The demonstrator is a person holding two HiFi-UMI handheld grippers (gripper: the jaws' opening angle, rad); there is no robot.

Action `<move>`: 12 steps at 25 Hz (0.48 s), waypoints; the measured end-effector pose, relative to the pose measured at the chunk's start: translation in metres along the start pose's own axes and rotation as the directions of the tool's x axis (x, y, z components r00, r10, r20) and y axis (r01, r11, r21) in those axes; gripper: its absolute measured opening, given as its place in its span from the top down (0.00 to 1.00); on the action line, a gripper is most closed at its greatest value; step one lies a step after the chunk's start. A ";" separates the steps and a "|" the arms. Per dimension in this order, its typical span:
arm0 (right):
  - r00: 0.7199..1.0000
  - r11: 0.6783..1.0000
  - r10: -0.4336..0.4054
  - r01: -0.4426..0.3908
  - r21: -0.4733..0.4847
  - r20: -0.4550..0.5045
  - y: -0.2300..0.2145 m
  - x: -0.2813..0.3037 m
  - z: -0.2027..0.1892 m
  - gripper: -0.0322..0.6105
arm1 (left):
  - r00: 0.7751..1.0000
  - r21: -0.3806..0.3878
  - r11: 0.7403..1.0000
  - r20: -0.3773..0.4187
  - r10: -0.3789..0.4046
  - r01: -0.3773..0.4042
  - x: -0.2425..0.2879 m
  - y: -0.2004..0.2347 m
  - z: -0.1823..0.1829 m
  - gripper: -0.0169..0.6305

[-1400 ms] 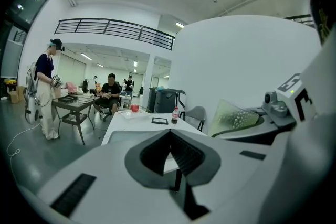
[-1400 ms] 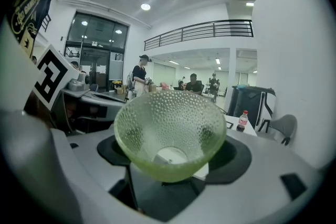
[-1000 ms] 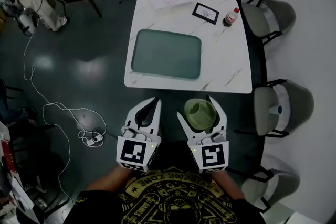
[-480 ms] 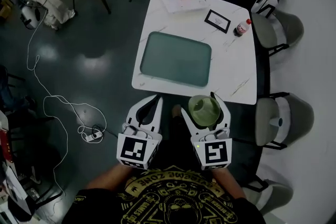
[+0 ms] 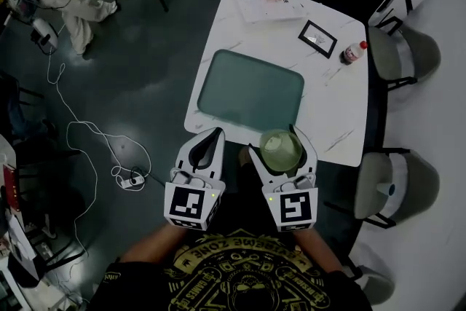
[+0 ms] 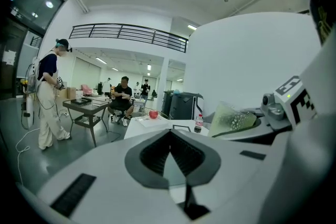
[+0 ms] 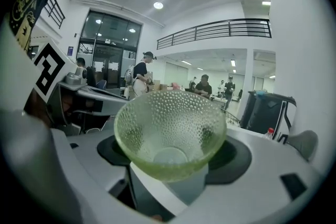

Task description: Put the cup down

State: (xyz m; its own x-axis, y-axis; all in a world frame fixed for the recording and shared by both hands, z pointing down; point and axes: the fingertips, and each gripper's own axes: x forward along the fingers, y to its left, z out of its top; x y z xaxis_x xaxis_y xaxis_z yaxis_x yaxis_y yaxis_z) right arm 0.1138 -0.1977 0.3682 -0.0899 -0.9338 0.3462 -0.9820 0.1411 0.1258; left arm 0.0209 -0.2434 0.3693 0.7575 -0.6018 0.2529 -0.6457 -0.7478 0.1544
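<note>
Fingers (image 7: 283, 165) of my right gripper (image 5: 275, 142) clamp the green dimpled cup (image 5: 281, 150) from both sides, pads on its wall, cup upright with its mouth up. My left gripper (image 5: 216, 133) is just beside it on the left, fingers (image 6: 79, 165) closed tip to tip with nothing between. Cup lines up with the near edge of the white table (image 5: 342, 120); can't tell how high above it. Grey tray (image 5: 251, 91) lies just past both fingertips, bottle (image 5: 354, 53) well beyond to the right.
</note>
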 end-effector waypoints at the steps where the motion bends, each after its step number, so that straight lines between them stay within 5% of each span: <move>1: 1.000 1.000 0.006 -0.005 0.004 -0.002 -0.005 0.005 -0.003 0.36 | 1.000 -0.002 1.000 -0.003 0.011 -0.011 0.006 0.001 0.000 0.96; 12: 0.991 0.992 0.123 -0.124 -0.027 -0.044 -0.039 0.064 -0.029 0.36 | 0.993 -0.019 0.993 -0.026 0.113 -0.114 0.063 0.014 -0.012 0.96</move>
State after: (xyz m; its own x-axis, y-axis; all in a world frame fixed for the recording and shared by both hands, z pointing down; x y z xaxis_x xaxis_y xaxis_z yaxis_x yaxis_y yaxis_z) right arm 0.1512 -0.2540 0.4123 -0.2021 -0.8940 0.3999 -0.9585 0.2643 0.1066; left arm 0.0580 -0.2886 0.3985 0.6768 -0.6752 0.2934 -0.7294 -0.6690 0.1429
